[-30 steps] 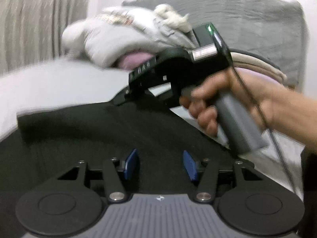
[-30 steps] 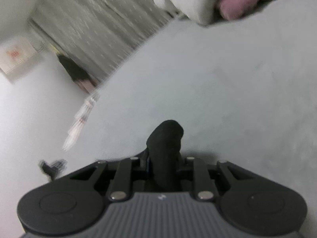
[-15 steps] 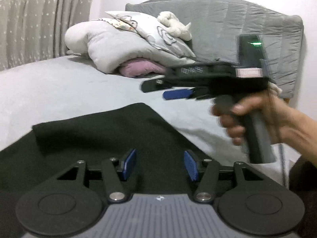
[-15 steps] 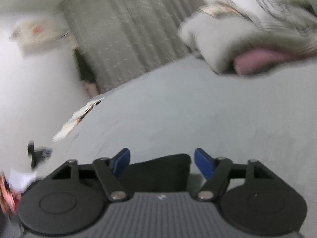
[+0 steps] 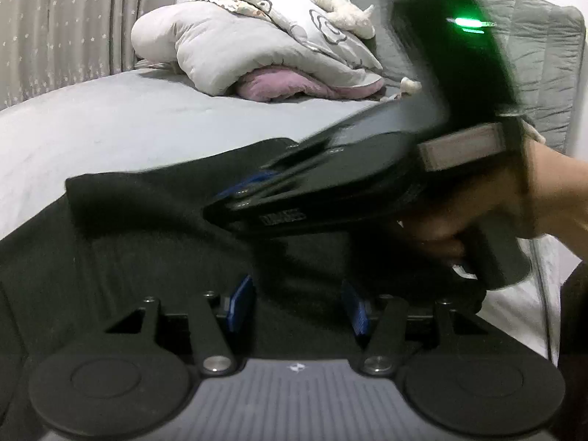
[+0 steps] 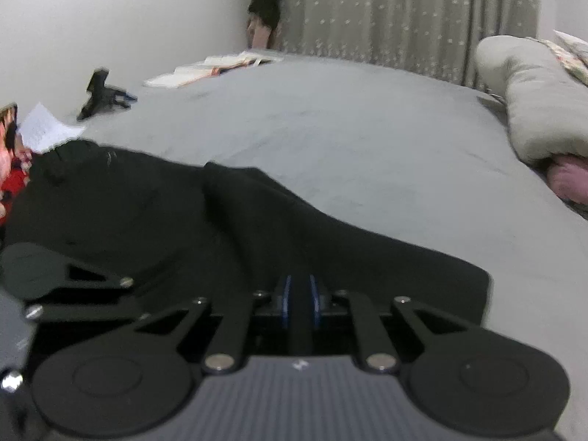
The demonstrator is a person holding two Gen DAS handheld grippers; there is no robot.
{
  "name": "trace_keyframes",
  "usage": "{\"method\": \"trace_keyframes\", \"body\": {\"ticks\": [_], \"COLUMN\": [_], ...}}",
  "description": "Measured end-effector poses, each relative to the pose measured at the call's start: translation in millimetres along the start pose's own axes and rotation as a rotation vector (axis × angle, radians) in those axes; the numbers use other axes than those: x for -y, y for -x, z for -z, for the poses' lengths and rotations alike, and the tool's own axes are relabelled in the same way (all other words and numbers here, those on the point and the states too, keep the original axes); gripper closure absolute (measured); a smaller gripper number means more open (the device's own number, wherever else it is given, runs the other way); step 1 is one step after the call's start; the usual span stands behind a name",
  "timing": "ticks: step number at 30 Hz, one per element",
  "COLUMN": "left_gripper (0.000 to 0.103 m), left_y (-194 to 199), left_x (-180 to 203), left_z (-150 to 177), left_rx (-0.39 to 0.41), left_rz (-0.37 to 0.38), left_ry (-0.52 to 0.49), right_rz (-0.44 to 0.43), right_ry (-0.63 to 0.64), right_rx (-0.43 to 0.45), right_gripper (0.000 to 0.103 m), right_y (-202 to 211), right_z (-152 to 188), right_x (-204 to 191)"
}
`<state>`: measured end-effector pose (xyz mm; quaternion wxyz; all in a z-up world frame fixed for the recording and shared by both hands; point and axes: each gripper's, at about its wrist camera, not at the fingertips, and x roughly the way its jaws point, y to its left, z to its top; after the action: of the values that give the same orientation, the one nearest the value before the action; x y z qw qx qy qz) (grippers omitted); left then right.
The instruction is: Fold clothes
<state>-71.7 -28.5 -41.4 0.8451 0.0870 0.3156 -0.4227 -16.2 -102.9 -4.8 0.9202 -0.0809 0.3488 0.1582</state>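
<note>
- My right gripper [image 6: 298, 299]: its 2 blue fingers [image 6: 284, 299] are pressed nearly together. A dark strip fills the narrow gap between them; I judge it a pinched fold of the black garment [image 6: 257, 220], though blur prevents certainty.
- My left gripper [image 5: 298, 307]: its 2 fingers [image 5: 239, 307] are spread wide, holding nothing, directly above black cloth.
- The garment lies flat on the grey bed [image 6: 367, 139], running ahead and leftward of the right fingers.
- In the left view, the right gripper crosses just ahead of the left fingers, tilted down onto the cloth.
- Judgement: the right hand is nearer the fold edge; the next fold would carry cloth along the garment's long axis.
- Beyond: bunched duvet [image 5: 257, 44], grey headboard [image 5: 544, 55].
</note>
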Motion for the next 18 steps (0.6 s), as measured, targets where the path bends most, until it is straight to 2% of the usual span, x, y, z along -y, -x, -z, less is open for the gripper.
{"method": "trace_keyframes", "body": {"ticks": [5,7,11,15,18], "left_gripper": [0.051,0.051,0.051,0.051,0.051], "left_y": [0,3,13,29,36], "left_x": [0,-2,-6,-18,-30], "left_z": [-1,-2,-2,-8,-11], "left_rx": [-0.022,-0.036,-0.060,-0.037,0.016], "left_rz": [0.007,0.017,0.050,0.024,0.009], "left_ry": [-0.009,-0.010,-0.022,0.004,0.030], "right_rz": [0.003,0.034,0.036,-0.008,-0.032], "right_ry": [0.000,-0.004,-0.098,-0.182,-0.165], "right_rx": [0.011,0.012,0.013,0.092,0.135], "right_gripper": [0.096,0.096,0.091,0.090,0.090], "right_y": [-40,-60,-81,-55,-25], "right_z": [-26,-34,-34,-28,-24], "right_x": [-4,-4,6,16,16]}}
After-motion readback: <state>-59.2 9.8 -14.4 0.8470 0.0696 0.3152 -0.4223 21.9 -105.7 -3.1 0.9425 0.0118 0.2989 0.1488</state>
